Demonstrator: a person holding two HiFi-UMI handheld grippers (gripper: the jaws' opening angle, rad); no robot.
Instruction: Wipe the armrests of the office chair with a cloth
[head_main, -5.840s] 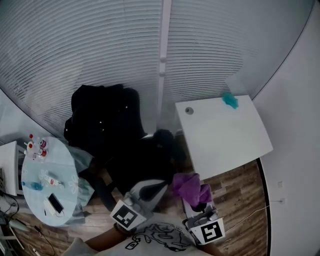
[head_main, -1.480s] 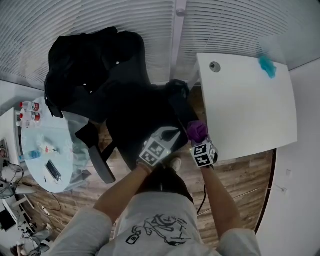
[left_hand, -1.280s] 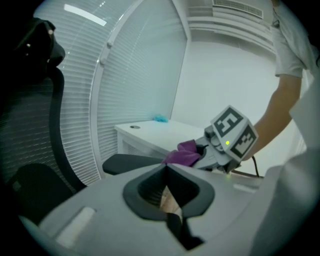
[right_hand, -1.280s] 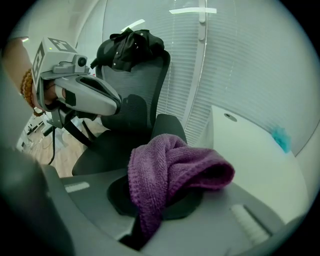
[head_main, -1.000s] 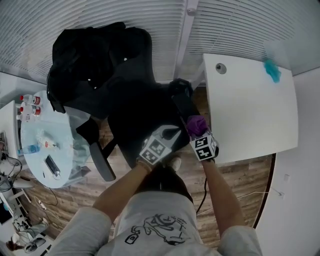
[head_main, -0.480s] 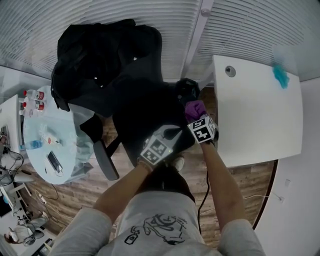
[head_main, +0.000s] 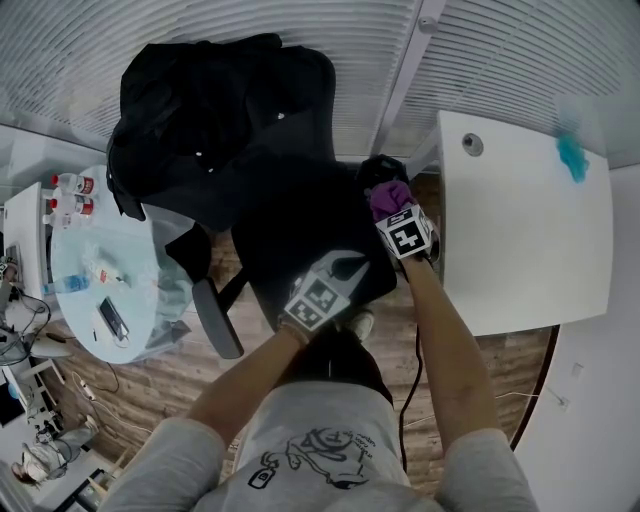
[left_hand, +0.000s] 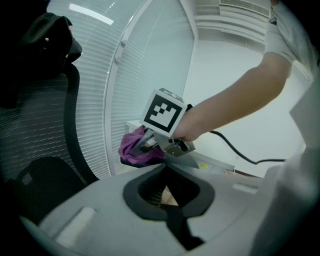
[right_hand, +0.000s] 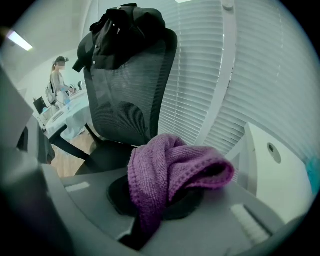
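You held the purple cloth (head_main: 390, 196) clamped in the right claw (head_main: 393, 208). Its jaws were closed on the bunched fabric, which spilled forward and down over them in the right gripper view. The cloth sat at the black armrest (head_main: 376, 168) on the side of the office chair (head_main: 300, 225) next to the white table (head_main: 530, 240). The head view did not show whether the cloth actually pressed on the pad.

Your left claw (head_main: 345, 268) had its jaws together with nothing between them. It was held over the front edge of the seat, near the right claw but apart from it, and pointed toward the cloth. From its own view, the right claw's marker cube and the purple bundle showed just ahead, with the white table behind.

A black jacket (head_main: 190, 110) was draped over the top of the chair's mesh backrest. The chair's other armrest (head_main: 217, 322) stuck out on the far side from the cloth, toward the round glass table (head_main: 70, 310). That table carried a phone (head_main: 112, 318) and some small bottles (head_main: 72, 195). A teal object (head_main: 572, 157) lay at the far corner of the white table, well away from both claws. White blinds (head_main: 480, 50) ran behind the chair.
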